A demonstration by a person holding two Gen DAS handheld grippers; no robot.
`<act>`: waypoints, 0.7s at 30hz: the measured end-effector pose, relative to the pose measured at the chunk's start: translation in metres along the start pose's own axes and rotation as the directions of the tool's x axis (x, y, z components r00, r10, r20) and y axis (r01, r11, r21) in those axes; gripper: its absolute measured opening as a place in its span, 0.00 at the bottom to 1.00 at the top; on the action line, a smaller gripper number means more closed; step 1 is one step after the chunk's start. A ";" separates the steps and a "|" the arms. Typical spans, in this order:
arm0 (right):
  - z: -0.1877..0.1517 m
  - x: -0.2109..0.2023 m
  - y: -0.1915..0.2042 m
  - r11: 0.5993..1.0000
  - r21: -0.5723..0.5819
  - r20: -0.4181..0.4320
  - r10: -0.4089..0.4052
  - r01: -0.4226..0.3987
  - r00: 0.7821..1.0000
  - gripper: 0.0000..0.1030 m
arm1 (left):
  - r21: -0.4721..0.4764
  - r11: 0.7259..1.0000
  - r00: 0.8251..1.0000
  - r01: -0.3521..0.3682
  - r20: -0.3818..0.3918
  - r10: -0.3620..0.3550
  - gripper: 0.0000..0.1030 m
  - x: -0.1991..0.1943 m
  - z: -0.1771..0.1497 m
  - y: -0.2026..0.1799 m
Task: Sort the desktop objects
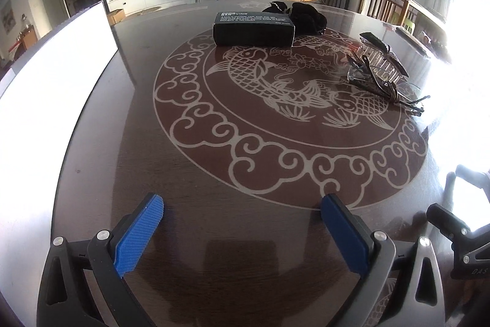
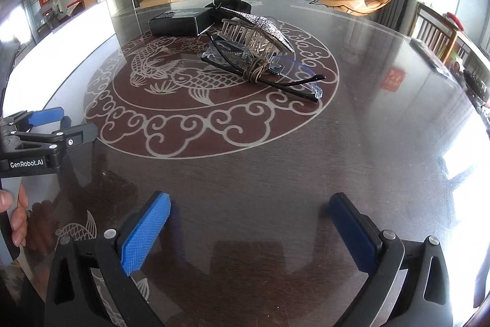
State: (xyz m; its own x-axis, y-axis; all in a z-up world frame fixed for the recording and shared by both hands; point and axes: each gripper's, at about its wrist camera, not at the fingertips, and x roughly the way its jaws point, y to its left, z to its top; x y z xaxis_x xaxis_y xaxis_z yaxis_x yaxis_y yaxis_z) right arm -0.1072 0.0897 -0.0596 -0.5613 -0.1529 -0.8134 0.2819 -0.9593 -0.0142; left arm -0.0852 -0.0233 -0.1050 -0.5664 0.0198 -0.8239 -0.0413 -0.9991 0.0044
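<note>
A black box [image 1: 253, 29] lies at the far side of the round table; it also shows in the right wrist view [image 2: 180, 21]. A black cloth pouch [image 1: 301, 13] sits behind it. A rhinestone hair claw [image 2: 257, 29] rests beside folded glasses [image 2: 266, 69], with a brown cord [image 2: 255, 68] on the glasses. In the left wrist view the claw [image 1: 382, 54] and glasses [image 1: 386, 81] lie at the right. My left gripper [image 1: 242, 213] is open and empty above the near table. My right gripper [image 2: 249, 213] is open and empty too.
The dark glass table [image 1: 190, 161] carries a carp and cloud pattern. A white board [image 1: 46, 100] stands at the left edge. The left gripper shows at the left of the right wrist view [image 2: 46, 124]. Wooden chairs [image 2: 435, 32] stand at the right.
</note>
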 end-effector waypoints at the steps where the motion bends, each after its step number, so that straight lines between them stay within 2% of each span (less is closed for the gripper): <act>1: 0.000 0.000 0.000 1.000 0.000 0.000 0.000 0.000 1.000 1.00 | 0.000 1.000 1.000 0.000 0.000 0.000 1.00 0.000 0.000 0.000; 11: 0.008 0.004 -0.008 0.999 -0.034 -0.026 0.022 -0.023 0.999 1.00 | 0.000 1.000 1.000 0.002 0.000 -0.002 1.00 -0.001 0.000 0.000; 14: 0.018 0.011 -0.045 0.997 0.057 -0.025 -0.057 0.058 0.998 1.00 | 0.000 1.000 1.000 0.002 0.000 -0.002 1.00 -0.001 0.000 0.000; 18: 0.032 0.019 -0.111 0.952 0.260 -0.025 -0.160 0.161 0.987 1.00 | 0.000 1.000 1.000 0.002 0.000 -0.002 1.00 -0.001 0.000 0.000; 21: 0.054 0.036 -0.134 0.933 0.287 -0.055 -0.210 0.217 0.976 0.99 | 0.000 1.000 1.000 0.002 0.000 -0.002 1.00 -0.001 0.000 0.000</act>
State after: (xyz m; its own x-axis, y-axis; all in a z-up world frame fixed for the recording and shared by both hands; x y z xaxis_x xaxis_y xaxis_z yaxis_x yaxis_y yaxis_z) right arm -0.2072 0.2001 -0.0554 -0.5646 0.0654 -0.8228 -0.0819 -0.9964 -0.0229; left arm -0.0840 -0.0232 -0.1041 -0.5662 0.0223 -0.8240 -0.0429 -0.9991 0.0025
